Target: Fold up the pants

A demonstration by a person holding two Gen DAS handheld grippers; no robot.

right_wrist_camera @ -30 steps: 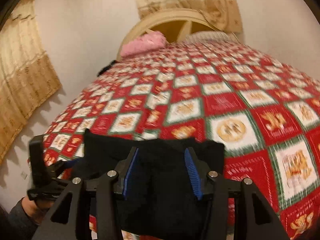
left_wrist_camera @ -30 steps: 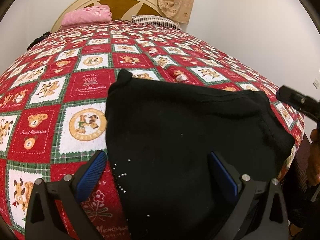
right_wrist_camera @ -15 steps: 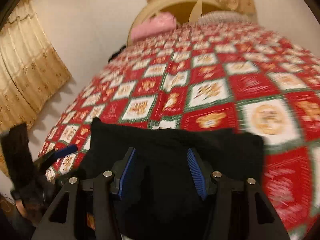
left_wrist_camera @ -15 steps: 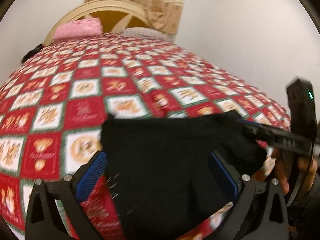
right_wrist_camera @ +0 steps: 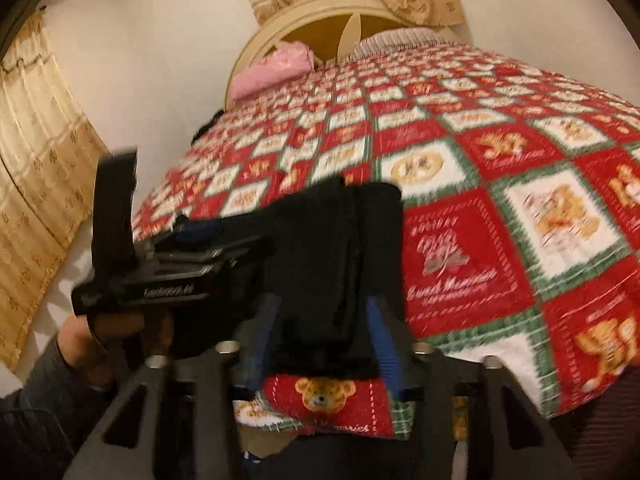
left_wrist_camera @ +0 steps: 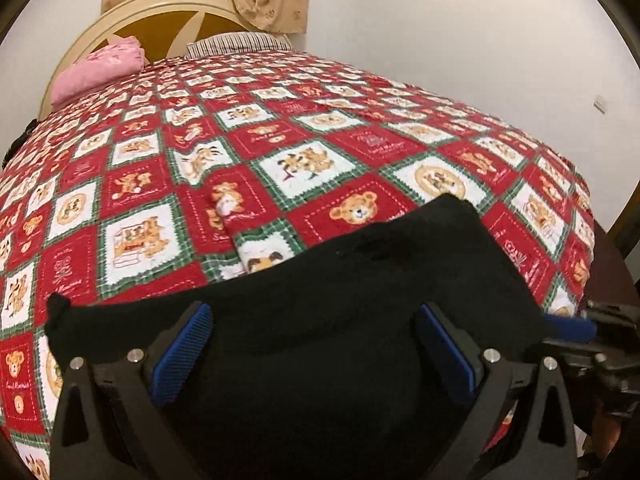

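Note:
The black pants (left_wrist_camera: pixel 360 288) lie folded near the foot edge of the bed. In the left wrist view my left gripper (left_wrist_camera: pixel 316 344) hovers over them with its blue pads wide apart, holding nothing. My right gripper's blue tip (left_wrist_camera: pixel 572 326) shows at the pants' right edge. In the right wrist view the pants (right_wrist_camera: pixel 332 248) run between the pads of my right gripper (right_wrist_camera: pixel 326 336), which stands partly open around the fabric; contact is unclear. The left gripper (right_wrist_camera: pixel 168 268) sits at the pants' left side.
The bed has a red, white and green teddy-bear quilt (left_wrist_camera: pixel 304 148). A pink pillow (left_wrist_camera: pixel 100 68) and a striped pillow (left_wrist_camera: pixel 236 42) lie by the cream headboard (left_wrist_camera: pixel 168 12). White walls and beige curtains (right_wrist_camera: pixel 36 168) surround the bed. The foot edge (right_wrist_camera: pixel 328 428) is close.
The pants have been drawn toward the foot edge and turned, now lying crosswise before the left gripper. The right gripper has swung to the pants' right end. Both views shifted.

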